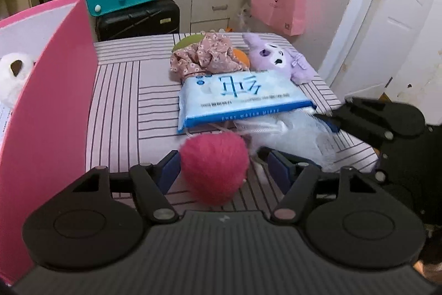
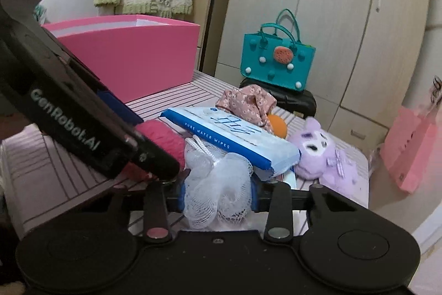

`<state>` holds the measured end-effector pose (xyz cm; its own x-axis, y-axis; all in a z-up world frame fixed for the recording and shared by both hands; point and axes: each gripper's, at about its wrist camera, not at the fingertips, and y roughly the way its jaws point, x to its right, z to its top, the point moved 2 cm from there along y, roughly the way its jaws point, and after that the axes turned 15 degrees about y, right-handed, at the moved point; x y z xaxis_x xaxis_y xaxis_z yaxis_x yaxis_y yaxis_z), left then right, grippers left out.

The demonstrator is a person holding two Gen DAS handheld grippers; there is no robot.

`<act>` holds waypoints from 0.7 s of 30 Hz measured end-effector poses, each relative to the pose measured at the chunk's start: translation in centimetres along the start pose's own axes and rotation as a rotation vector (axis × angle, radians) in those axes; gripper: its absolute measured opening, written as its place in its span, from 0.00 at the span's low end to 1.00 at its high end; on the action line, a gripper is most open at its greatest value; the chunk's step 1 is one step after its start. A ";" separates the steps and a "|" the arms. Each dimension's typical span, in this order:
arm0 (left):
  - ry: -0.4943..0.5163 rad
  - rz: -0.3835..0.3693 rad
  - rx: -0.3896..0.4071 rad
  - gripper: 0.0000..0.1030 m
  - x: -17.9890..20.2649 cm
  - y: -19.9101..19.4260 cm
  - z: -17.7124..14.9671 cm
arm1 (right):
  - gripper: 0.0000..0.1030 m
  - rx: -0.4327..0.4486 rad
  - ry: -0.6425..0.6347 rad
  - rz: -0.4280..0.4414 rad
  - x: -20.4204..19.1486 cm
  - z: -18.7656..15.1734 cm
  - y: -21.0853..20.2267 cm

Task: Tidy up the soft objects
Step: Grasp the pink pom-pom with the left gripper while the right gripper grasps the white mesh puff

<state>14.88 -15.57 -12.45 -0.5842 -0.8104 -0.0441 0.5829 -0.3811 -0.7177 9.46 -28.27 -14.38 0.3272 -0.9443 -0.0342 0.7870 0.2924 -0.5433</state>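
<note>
A fluffy round magenta pompom [image 1: 214,169] is bracketed by the left hand-held gripper [image 1: 221,170], jaws wide; a white mesh bath pouf [image 2: 218,190] on the striped desk [image 1: 124,101] is pinched by the right hand-held gripper [image 2: 218,195], presumably for the open pink box [image 2: 132,51].

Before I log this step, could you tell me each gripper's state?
Left gripper: open around the pink pompom, not clamped.
Right gripper: shut on the white mesh bath pouf.
</note>
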 end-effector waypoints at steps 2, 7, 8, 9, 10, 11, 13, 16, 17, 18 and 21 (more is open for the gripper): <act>0.008 0.021 0.015 0.66 0.1 -0.2 0.0 | 0.39 -0.004 0.038 -0.017 0.4 -0.2 -0.7; 0.024 0.033 0.010 0.66 0.1 0.4 0.0 | 0.38 -0.035 0.152 0.017 1.1 -0.8 -2.3; 0.026 0.039 0.004 0.66 0.1 0.6 0.0 | 0.38 -0.042 0.180 0.026 1.3 -0.9 -2.7; 0.031 0.046 -0.001 0.66 0.2 0.9 -0.1 | 0.38 -0.049 0.199 0.036 1.5 -1.0 -2.8; 0.038 0.057 -0.004 0.66 0.3 1.1 -0.2 | 0.38 -0.055 0.219 0.042 1.7 -1.1 -3.0; 0.044 0.067 -0.008 0.66 0.3 1.3 -0.4 | 0.38 -0.059 0.229 0.042 1.9 -1.2 -3.1; 0.043 0.074 -0.012 0.66 0.3 1.6 -0.7 | 0.38 -0.064 0.242 0.040 2.0 -1.5 -3.0; 0.034 0.080 -0.014 0.66 0.1 2.1 -0.8 | 0.41 -0.058 0.261 0.051 2.3 -1.7 -2.8; 0.039 0.093 -0.015 0.66 0.1 2.4 -0.9 | 0.43 -0.054 0.266 0.056 2.4 -1.8 -2.7; 0.043 0.116 -0.016 0.67 0.2 2.6 -1.0 | 0.43 -0.052 0.274 0.056 2.4 -1.8 -2.6; 0.039 0.122 0.001 0.58 0.1 2.5 -1.1 | 0.44 -0.055 0.313 0.065 2.7 -2.0 -2.2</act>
<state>15.62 -16.12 -14.99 -0.5306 -0.8329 -0.1576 0.6510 -0.2814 -0.7050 7.54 -31.73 -14.94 0.1927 -0.9268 -0.3223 0.7372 0.3535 -0.5758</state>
